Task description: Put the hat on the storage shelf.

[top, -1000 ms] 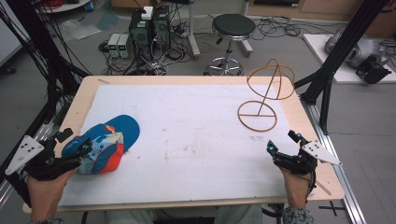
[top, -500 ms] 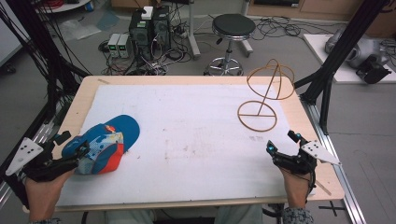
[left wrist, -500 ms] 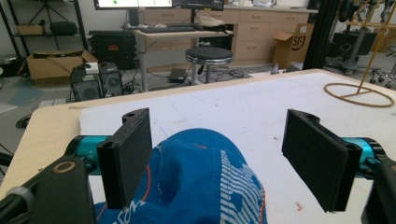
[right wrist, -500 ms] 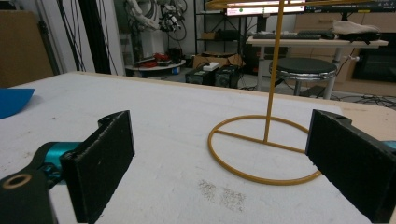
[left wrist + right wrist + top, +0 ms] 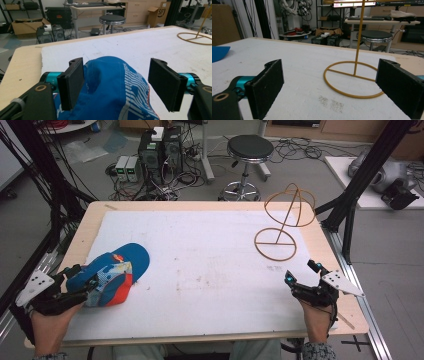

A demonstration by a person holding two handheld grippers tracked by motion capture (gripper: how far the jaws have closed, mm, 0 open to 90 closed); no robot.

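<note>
A blue cap [image 5: 112, 275] with orange and white panels lies at the table's left front. My left gripper [image 5: 84, 277] stands open around its near end. In the left gripper view the cap's blue crown [image 5: 112, 85] bulges up between the jaws; the left pad [image 5: 72, 82] is against the fabric and the right pad [image 5: 163, 83] stands clear of it. A yellow wire stand [image 5: 280, 227], a flat ring with an upright rod and a looped top, stands at the right rear. My right gripper [image 5: 301, 272] rests open in front of it, holding nothing, and the stand's ring [image 5: 352, 82] lies ahead between its jaws.
A white mat [image 5: 200, 250] covers most of the wooden table [image 5: 90, 225]. Black frame posts [image 5: 350, 205] stand off the table's right edge. On the floor behind are a round stool [image 5: 249, 147] and computer boxes [image 5: 160, 145] with cables.
My left gripper has edged slightly to the right onto the cap. The cap, the stand and my right gripper have not moved.
</note>
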